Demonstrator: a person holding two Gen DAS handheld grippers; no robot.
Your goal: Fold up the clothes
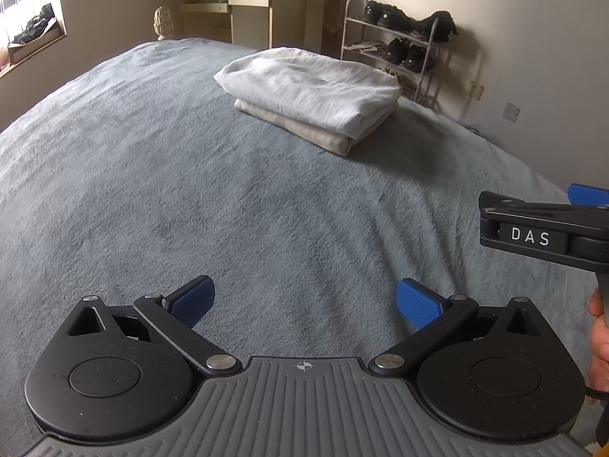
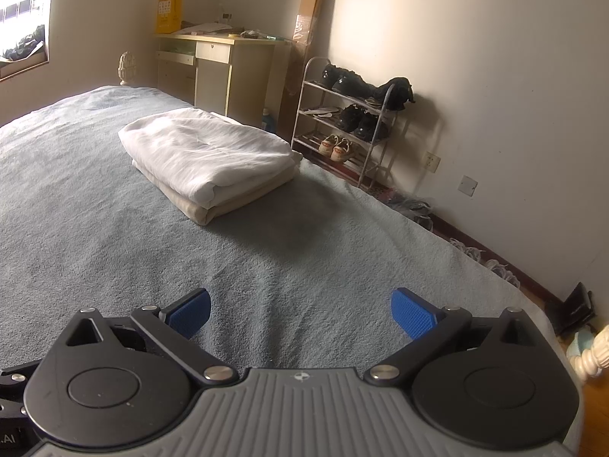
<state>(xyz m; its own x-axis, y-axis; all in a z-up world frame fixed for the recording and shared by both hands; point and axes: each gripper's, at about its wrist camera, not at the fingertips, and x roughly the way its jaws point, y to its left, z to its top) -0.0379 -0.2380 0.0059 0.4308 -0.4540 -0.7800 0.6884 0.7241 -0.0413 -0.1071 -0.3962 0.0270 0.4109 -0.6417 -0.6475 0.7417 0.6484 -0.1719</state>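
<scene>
- Folded clothes sit as a two-piece stack on the far part of the bed: white garment (image 1: pixel 308 87) on top, beige one (image 1: pixel 304 129) under it, edges roughly squared; stack rests toward the bed's right side, well apart from both grippers.
- Progress, as I judge it: both pcs look done and stacked; no loose or unfolded garment shows anywhere on the blue-grey bedspread (image 1: pixel 152 190); so the task looks finished or near it, unless more clothes lie out of view.
- Left gripper (image 1: pixel 304 304): blue pads wide apart, nothing between them, only bare bedspread ahead.
- Right gripper (image 2: pixel 300 312): same, jaws spread, empty, hovering over the near part of the bed; its body also shows at the right edge of the left cam, with a hand (image 1: pixel 599 339) on the grip.
- Writing: "DAS" in white letters on the side of the right gripper, seen from the left cam; ".AI" at the lower left edge of the right cam, the rest cut off.
- Further out: shoe rack (image 2: pixel 342 122) w/ dark shoes by the wall; pale wooden desk (image 2: pixel 213 64) behind the bed; yellow bag (image 2: pixel 169 13) on it, print too small to read.
</scene>
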